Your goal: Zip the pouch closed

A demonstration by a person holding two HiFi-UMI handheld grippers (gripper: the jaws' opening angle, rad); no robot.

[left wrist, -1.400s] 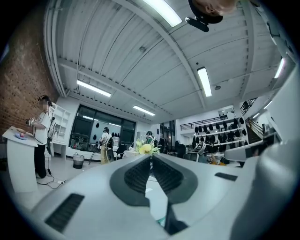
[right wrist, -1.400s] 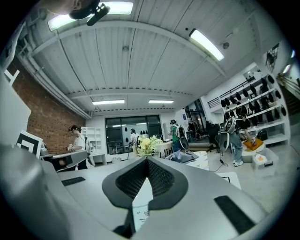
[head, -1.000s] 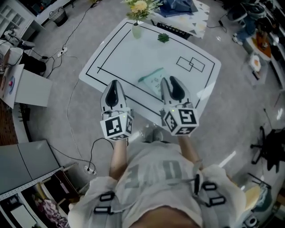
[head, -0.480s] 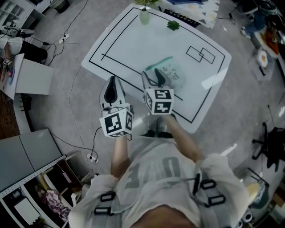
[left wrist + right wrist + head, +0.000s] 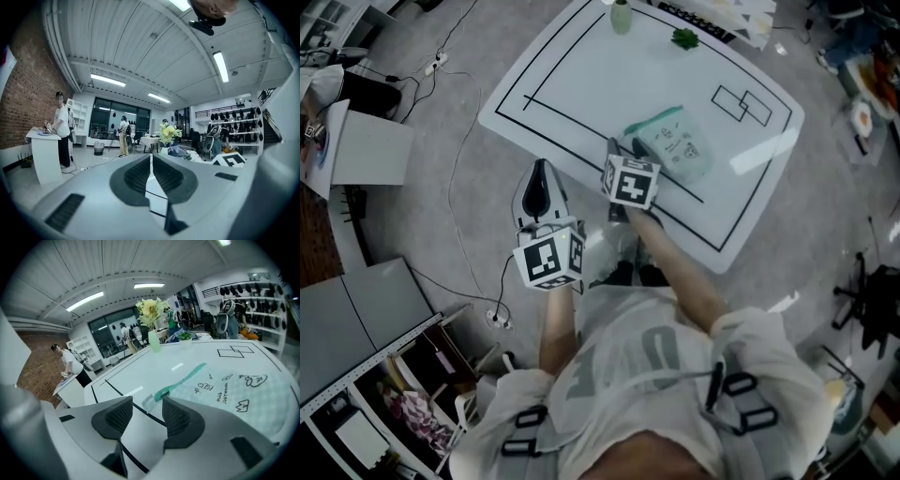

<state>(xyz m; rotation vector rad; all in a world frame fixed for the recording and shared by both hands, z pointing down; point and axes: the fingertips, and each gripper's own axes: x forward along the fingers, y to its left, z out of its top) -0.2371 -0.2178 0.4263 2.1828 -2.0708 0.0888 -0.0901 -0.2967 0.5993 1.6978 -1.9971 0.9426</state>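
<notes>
The pale green pouch (image 5: 677,147) lies flat on the white table (image 5: 572,84), its darker green zipper strip (image 5: 185,377) along its left edge. My right gripper (image 5: 622,148) reaches over the table's near edge, pointing down at the zipper's near end (image 5: 162,393). Its jaws have just been opening and now stand open (image 5: 148,411). Nothing is between the pads, and the zipper end lies just ahead of the gap. My left gripper (image 5: 540,172) hangs off the table before its near edge, shut and empty (image 5: 151,165).
A vase of yellow flowers (image 5: 622,16) and a small green plant (image 5: 684,38) stand at the table's far side. Black border lines and two drawn rectangles (image 5: 745,105) mark the top. Cables (image 5: 464,141) and a white stand (image 5: 370,150) are on the floor at left.
My right gripper has dropped and gone forward over the table edge, up to the pouch's zipper end. My left gripper has shifted a little lower and stays short of the table.
</notes>
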